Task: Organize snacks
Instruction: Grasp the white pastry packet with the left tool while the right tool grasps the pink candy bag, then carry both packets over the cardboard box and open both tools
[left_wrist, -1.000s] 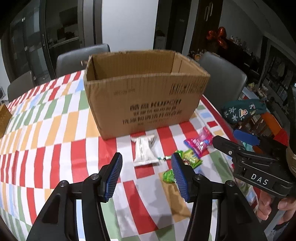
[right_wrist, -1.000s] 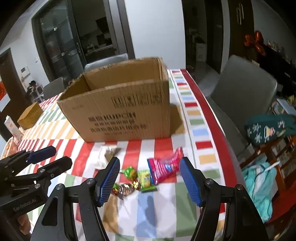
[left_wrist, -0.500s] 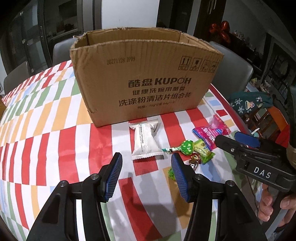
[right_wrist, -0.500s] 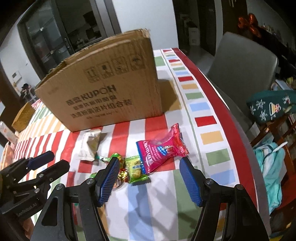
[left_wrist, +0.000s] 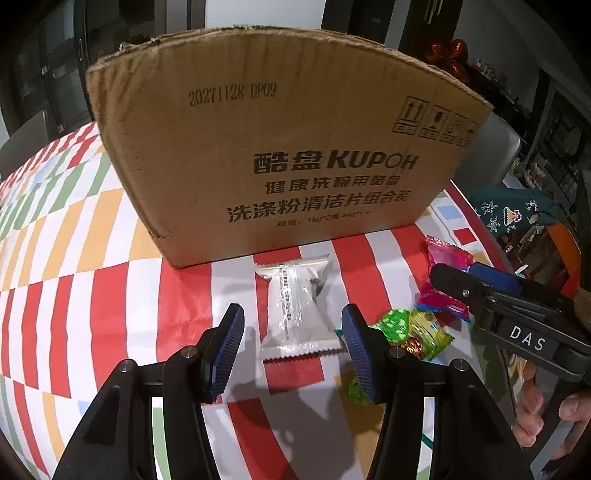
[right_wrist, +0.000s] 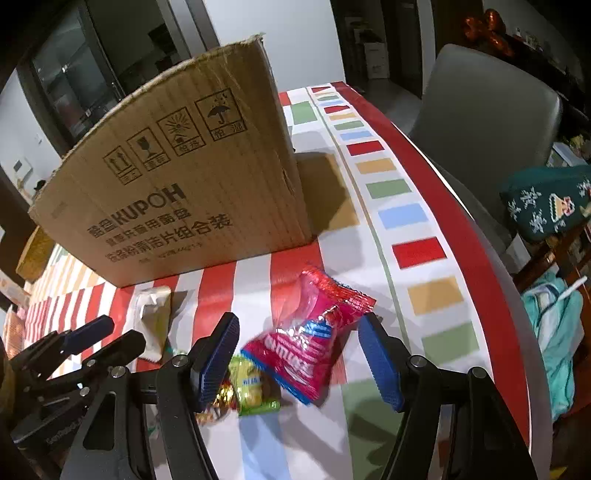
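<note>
Snacks: white pouch (left_wrist: 295, 306) between open left jaws, pink crinkled bag (right_wrist: 310, 339) between open right jaws, neither gripped

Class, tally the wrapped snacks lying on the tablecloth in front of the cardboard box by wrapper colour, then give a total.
White packet: 1
Pink packet: 1
Green sweets: 2
Yellow-green packet: 1
Red-gold foil sweet: 1
Total: 6 visible; others may be hidden.

Each camera sits behind its own gripper, looking steeply down and forward, close over the counter (left_wrist: 110, 295). Both face the cardboard box (left_wrist: 280, 147) and share the white packet (left_wrist: 295, 314) and pink packet (right_wrist: 310, 339); each view catches the other gripper at its edge.
</note>
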